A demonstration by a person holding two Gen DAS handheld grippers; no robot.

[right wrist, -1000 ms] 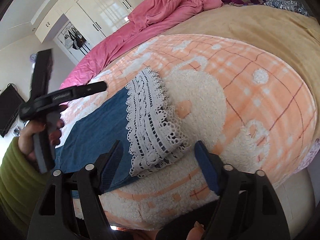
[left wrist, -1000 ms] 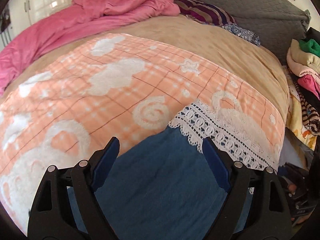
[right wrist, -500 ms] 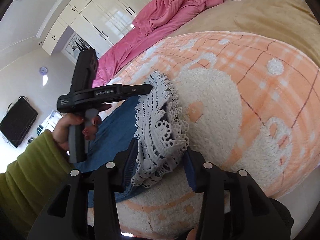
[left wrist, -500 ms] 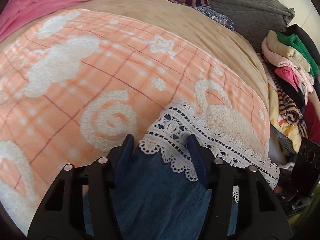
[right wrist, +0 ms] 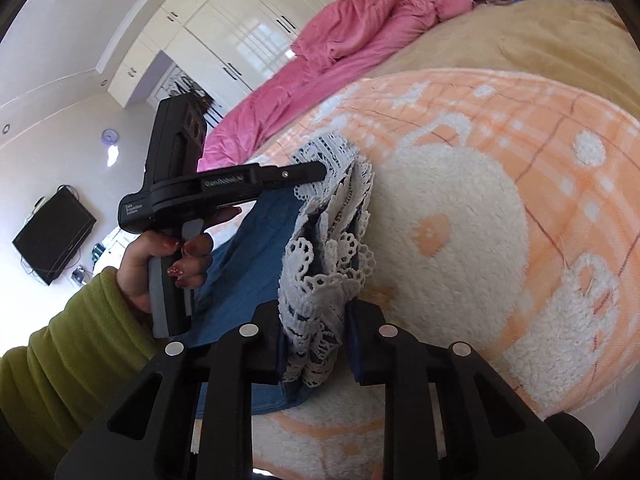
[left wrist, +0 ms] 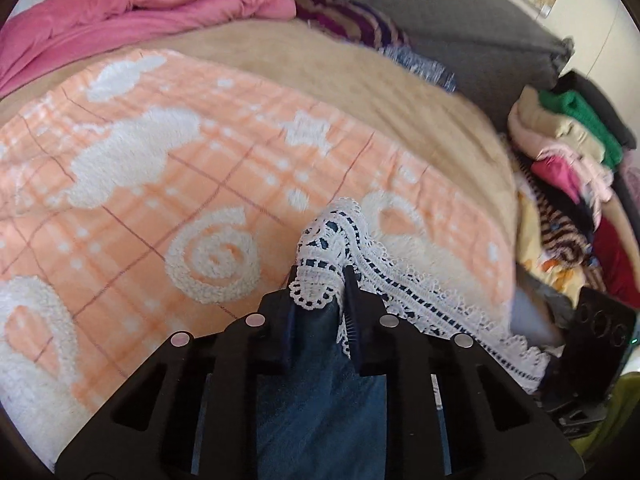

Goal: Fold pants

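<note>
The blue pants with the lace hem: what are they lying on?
The blue pants lie on an orange-and-white fleece blanket, itself spread over a tan bedcover. What lies directly beneath the pants is covered.

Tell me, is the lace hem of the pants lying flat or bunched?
Bunched: the lace hem gathers in folds between the closing left gripper and right gripper.

Your wrist cameras each sit close behind their claw, looking forward and down along its fingers. Both views share the lace hem (left wrist: 340,240) ahead.
</note>
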